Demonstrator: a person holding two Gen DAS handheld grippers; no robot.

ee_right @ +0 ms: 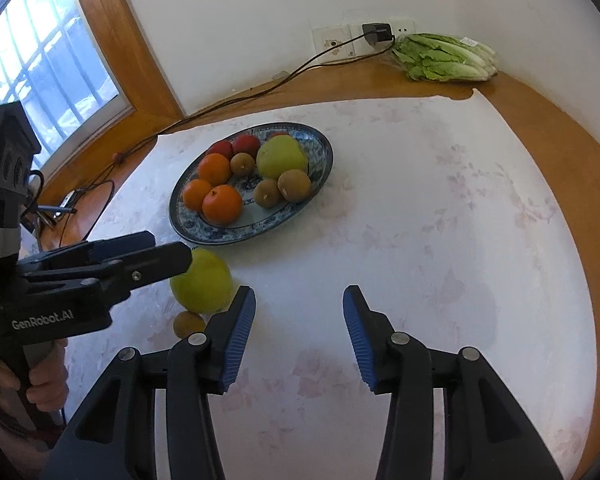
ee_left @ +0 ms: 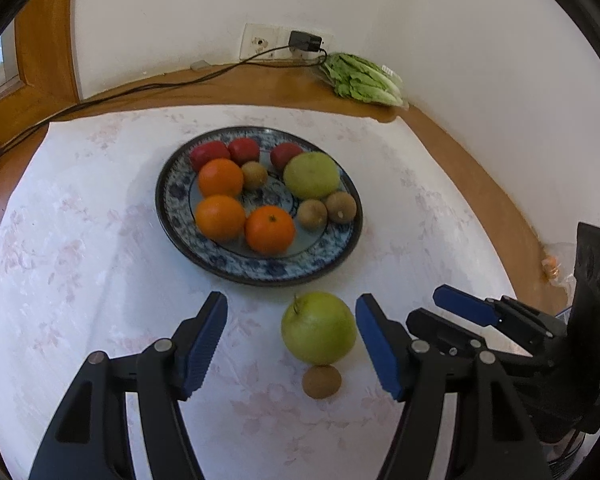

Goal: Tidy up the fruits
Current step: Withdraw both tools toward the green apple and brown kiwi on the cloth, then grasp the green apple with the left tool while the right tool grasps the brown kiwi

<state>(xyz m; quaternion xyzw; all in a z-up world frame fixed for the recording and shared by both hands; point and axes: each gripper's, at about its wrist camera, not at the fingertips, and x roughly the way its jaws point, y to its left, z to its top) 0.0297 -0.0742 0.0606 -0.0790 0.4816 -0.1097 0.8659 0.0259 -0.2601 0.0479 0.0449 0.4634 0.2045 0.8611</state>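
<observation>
Currently: left gripper [ee_left: 292, 344] jaws spread around green apple [ee_left: 318, 327] on tablecloth [ee_left: 80, 280], near plate [ee_left: 260, 272]; right gripper [ee_right: 299, 336] spread, empty. Risk: closing fingers may nudge kiwi [ee_left: 322, 381] touching the apple, or roll it.

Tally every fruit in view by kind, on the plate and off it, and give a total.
Oranges: 3, all on the plate
Red fruits: 3, all on the plate
Green apples: 2, one on the plate, one on the cloth
Kiwis: 4, three on the plate, one on the cloth
Total: 12
</observation>
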